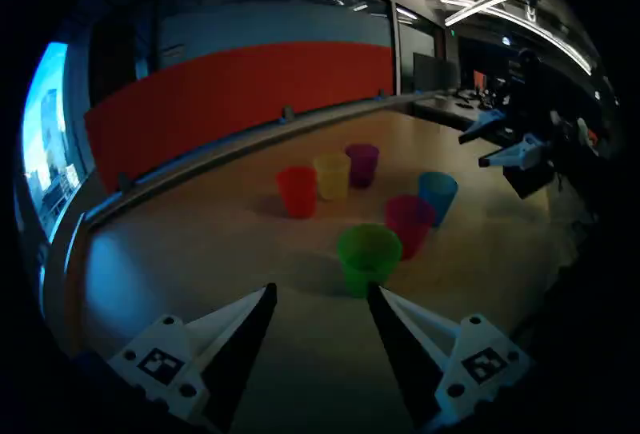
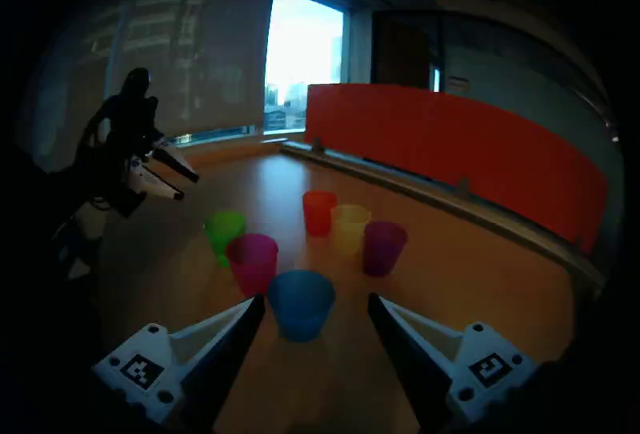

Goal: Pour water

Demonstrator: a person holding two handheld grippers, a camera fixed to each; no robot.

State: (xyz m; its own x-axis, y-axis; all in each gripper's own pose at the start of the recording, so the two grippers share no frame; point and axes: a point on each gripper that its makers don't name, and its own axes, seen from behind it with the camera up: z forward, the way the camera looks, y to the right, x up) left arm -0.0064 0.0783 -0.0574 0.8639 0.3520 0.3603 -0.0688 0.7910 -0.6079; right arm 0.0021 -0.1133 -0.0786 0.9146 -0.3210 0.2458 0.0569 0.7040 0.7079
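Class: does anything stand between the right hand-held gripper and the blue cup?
Nothing visible does. The blue cup sits just ahead of the open right hand-held gripper; the pink cup stands beyond it, leftward.

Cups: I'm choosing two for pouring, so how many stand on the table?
6. Green nearest the left gripper, blue nearest the right gripper, pink between them; red, yellow and purple in a row behind.

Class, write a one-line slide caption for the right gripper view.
Open right gripper faces a blue cup; five more cups stand beyond it.
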